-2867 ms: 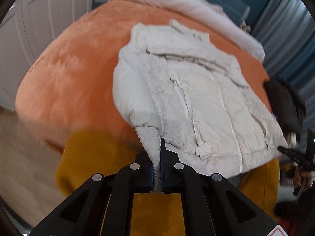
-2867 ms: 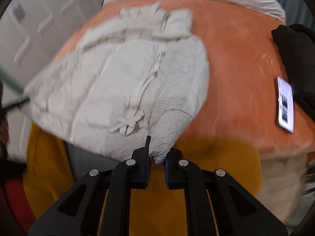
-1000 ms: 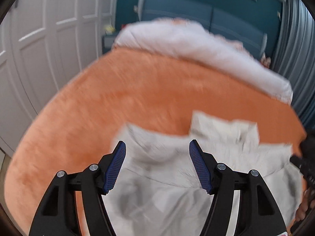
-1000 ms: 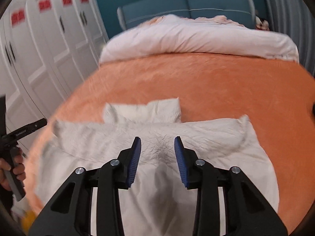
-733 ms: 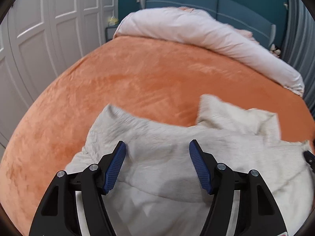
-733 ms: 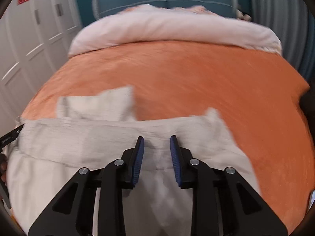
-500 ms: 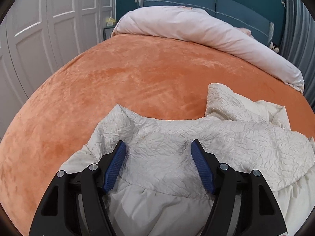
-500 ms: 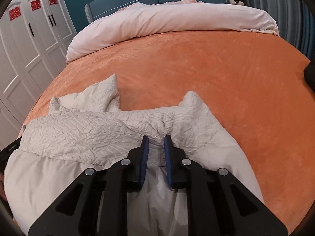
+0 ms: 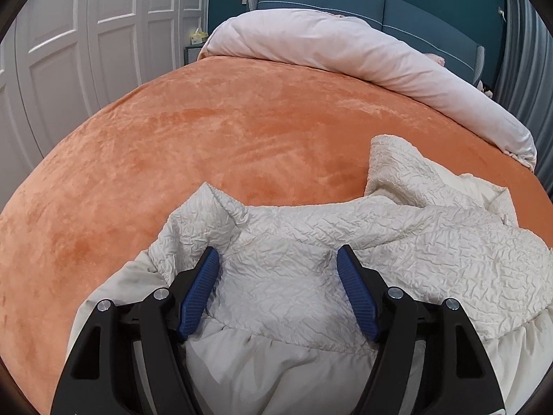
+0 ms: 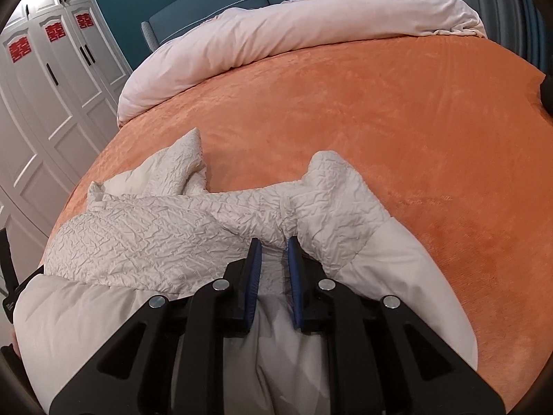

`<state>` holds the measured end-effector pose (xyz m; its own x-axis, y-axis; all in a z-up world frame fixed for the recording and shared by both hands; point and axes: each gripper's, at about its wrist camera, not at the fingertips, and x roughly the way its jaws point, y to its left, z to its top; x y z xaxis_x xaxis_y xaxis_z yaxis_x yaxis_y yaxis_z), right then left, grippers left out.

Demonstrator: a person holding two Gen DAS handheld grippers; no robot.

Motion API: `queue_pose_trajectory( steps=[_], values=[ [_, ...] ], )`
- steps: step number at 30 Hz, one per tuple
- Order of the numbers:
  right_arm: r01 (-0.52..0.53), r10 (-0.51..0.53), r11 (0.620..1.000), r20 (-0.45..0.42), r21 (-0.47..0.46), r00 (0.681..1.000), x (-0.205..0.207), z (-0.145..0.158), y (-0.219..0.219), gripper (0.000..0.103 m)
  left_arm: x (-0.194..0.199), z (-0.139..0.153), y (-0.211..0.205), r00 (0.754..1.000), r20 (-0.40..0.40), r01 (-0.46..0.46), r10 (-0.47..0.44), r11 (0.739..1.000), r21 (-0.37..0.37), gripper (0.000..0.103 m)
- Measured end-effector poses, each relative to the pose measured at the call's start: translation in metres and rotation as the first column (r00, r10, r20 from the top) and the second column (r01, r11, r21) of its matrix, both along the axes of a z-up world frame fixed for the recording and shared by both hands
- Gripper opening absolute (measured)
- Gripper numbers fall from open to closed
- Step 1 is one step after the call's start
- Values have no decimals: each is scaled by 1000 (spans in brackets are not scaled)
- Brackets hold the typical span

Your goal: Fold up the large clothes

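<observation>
A cream crinkled jacket [image 9: 311, 263] lies folded over on the orange bedspread [image 9: 207, 138]; it also shows in the right wrist view [image 10: 166, 235]. My left gripper [image 9: 278, 254] is open, its blue pads resting on the jacket's folded edge with fabric between them. My right gripper [image 10: 273, 242] is nearly closed, its jaws a narrow gap apart, pinching a ridge of the jacket's folded edge. The jacket's smooth lining [image 10: 397, 266] shows below the fold.
A pale pink duvet [image 9: 345, 48] lies rolled at the head of the bed against a teal headboard [image 9: 380, 3]. White wardrobe doors [image 9: 86, 34] stand to the left. A dark item [image 10: 547, 93] sits at the bed's right edge.
Both grippers carried the jacket's bottom up over its top and let go. Since then the left has stayed open; the right jaws have narrowed onto a ridge of fabric.
</observation>
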<state>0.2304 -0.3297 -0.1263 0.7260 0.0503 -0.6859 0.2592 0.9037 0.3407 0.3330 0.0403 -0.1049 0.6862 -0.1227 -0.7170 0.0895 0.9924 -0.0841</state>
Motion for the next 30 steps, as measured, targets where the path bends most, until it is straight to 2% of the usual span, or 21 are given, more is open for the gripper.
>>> queue_pose_trajectory(
  steps=[4,6,10,13,15,17,20,23,25,26,30],
  values=[
    [-2,1,999,-39,-45,999,2,13,4,15,-3,13,-5,1000,-8,-4,5,998,59,69],
    [-5,0,995,-56,-100,998,3,34,15,23,-8,34,-5,1000,-2,-18,18,997,76,68],
    [-71,70,990,-9,-123,997,22,75,37,23,-2,83,-14,999,36,39,-37,998,-46,70],
    [-119,117,987,-27,-105,993,56,88,53,23,24,98,-38,996,-9,83,-85,990,-116,70],
    [-124,117,986,-68,-107,991,80,84,59,23,44,93,-61,992,-60,105,-111,989,-102,70],
    [-125,110,987,-141,-102,984,105,68,61,23,60,80,-87,987,-92,129,-132,991,-33,70],
    [-159,148,987,-226,-33,963,127,44,63,8,76,57,-110,981,-136,141,-138,990,13,69],
    [-216,191,974,-267,-65,945,141,29,75,8,92,29,-118,974,-197,123,-112,991,44,68],
    [-222,196,973,-289,-60,937,153,15,75,7,103,12,-115,967,-237,102,-92,994,30,68],
    [-214,190,975,-287,-55,939,157,10,72,4,106,5,-112,965,-246,90,-85,996,9,70],
    [-186,174,982,-263,-19,949,167,-3,64,1,109,-8,-109,969,-238,72,-72,997,-8,75]
  ],
)
